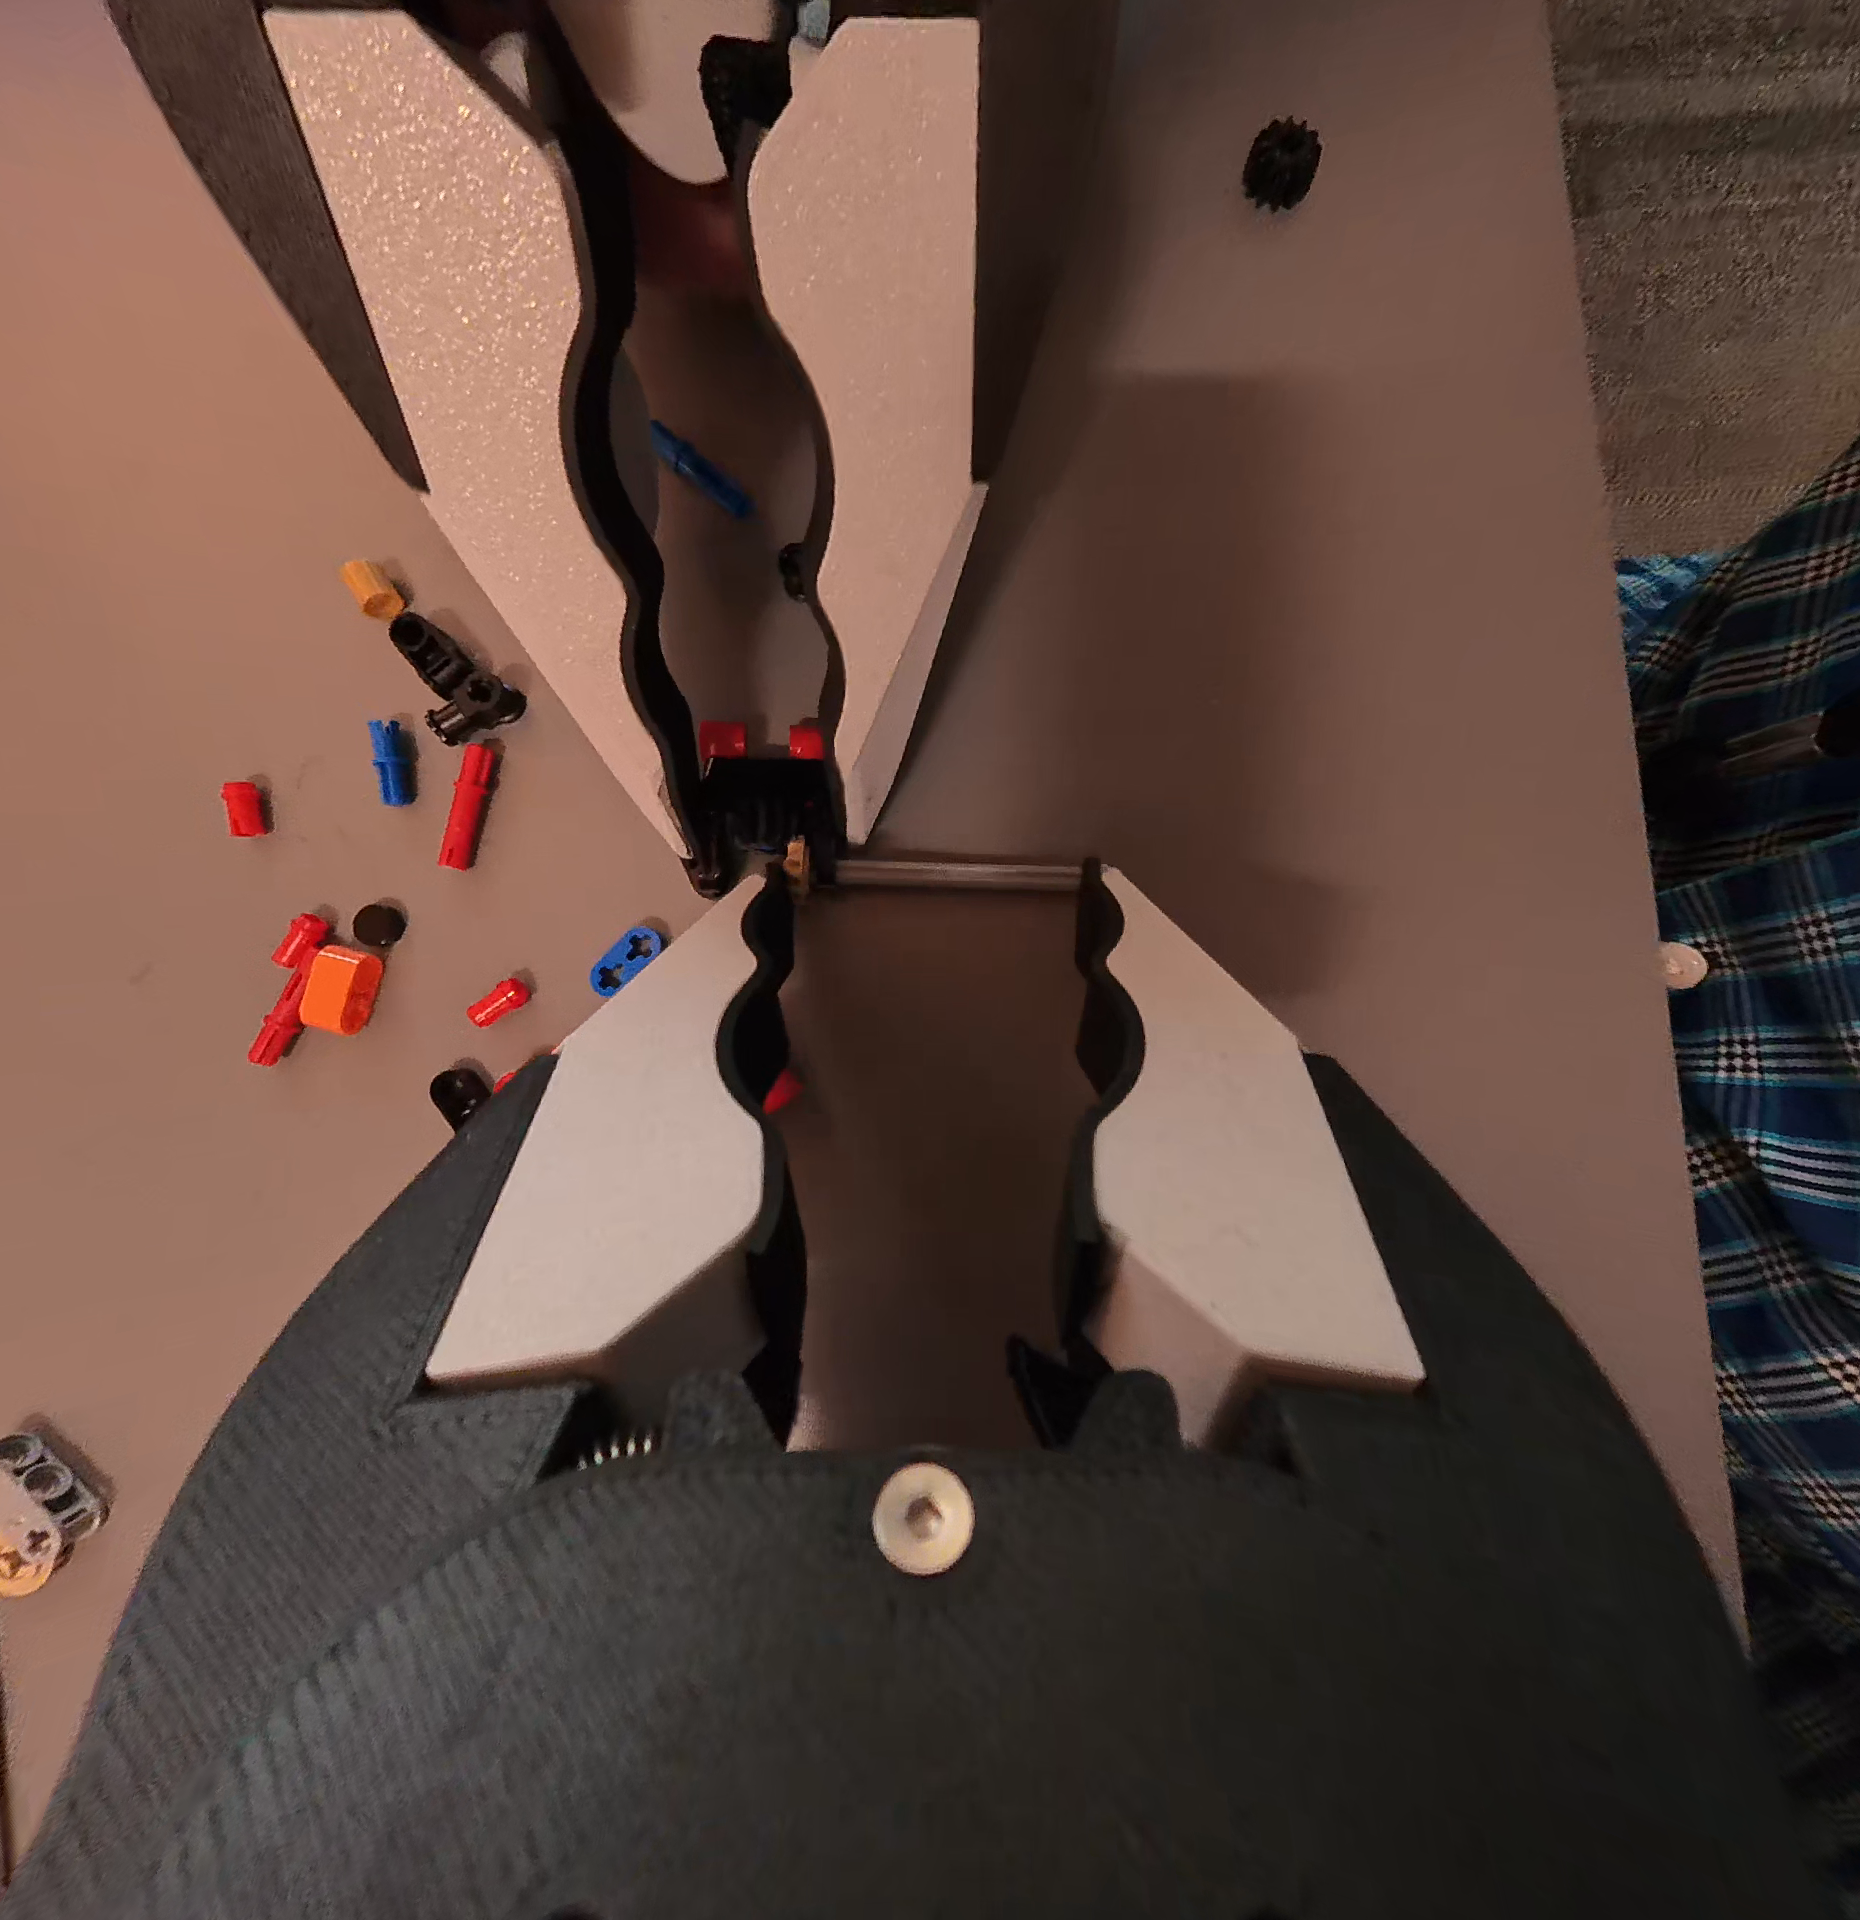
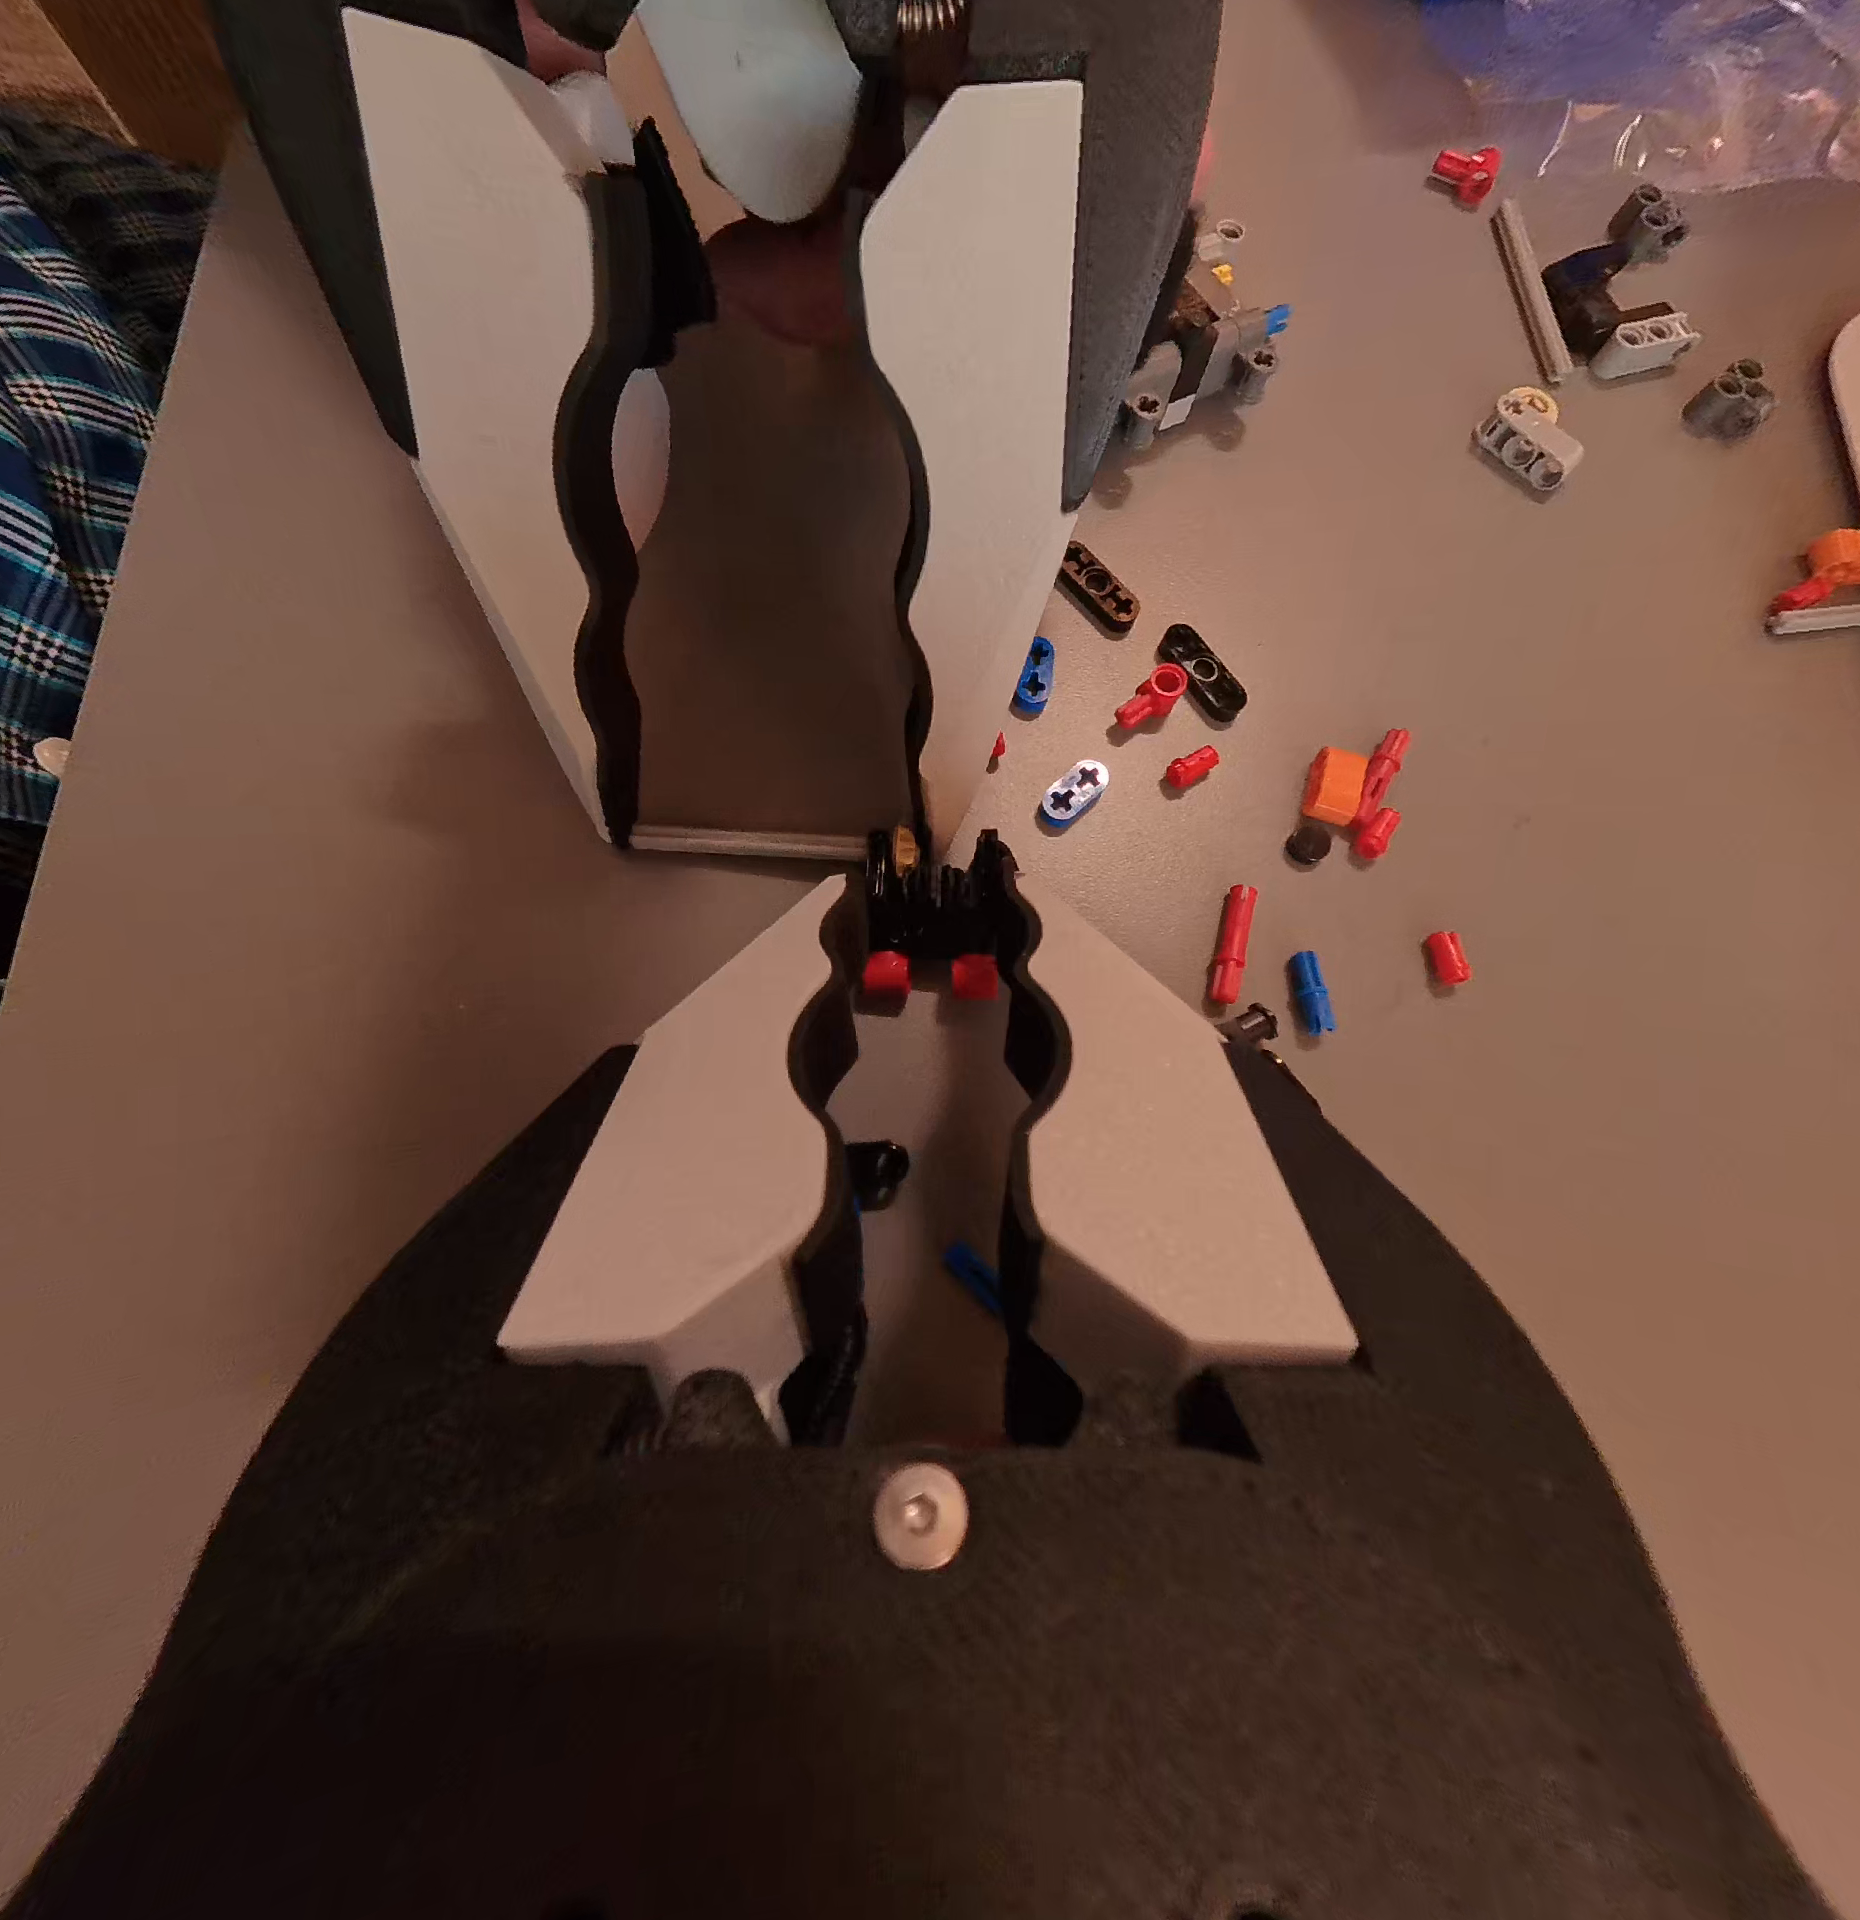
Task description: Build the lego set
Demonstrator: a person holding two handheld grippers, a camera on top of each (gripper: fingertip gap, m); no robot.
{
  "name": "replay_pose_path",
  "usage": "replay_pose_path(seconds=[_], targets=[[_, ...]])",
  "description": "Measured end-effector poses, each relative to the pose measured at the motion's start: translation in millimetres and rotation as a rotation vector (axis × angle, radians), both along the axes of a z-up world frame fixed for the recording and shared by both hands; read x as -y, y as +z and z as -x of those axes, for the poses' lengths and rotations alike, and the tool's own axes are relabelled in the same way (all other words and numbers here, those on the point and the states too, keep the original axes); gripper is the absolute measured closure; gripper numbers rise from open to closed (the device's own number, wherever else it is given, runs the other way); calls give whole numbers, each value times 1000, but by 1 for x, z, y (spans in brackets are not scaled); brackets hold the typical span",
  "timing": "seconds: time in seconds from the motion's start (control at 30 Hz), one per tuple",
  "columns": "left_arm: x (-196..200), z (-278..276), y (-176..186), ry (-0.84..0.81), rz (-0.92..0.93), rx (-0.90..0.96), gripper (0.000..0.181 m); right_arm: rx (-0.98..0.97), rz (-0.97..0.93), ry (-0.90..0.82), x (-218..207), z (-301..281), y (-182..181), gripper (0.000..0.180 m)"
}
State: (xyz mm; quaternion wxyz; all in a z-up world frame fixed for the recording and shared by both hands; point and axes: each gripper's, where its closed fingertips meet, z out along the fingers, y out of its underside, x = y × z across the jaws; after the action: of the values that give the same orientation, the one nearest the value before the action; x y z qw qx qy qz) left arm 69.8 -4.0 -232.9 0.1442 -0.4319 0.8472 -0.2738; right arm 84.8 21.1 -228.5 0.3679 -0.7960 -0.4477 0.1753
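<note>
My left gripper holds a thin grey axle lengthwise between its two fingertips, just above the table. My right gripper is shut on a small black assembly with two red pins on it. The axle's end meets a tan piece on the side of that black assembly. The two grippers face each other tip to tip. In the right wrist view the left gripper and its axle show just beyond the assembly. In the left wrist view the right gripper reaches in from the top.
Loose red and blue pins, an orange piece and blue beams are scattered on the grey table. A black gear lies apart. Grey sub-assemblies and a plastic bag sit farther off. A person's plaid shirt is at the table edge.
</note>
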Motion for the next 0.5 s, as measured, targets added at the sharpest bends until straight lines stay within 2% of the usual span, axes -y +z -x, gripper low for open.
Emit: replay_pose_path(seconds=[0.5], targets=[[-1,-1,0,12,-13,15,126,-1,-8,-9,-1,-1,1,158]])
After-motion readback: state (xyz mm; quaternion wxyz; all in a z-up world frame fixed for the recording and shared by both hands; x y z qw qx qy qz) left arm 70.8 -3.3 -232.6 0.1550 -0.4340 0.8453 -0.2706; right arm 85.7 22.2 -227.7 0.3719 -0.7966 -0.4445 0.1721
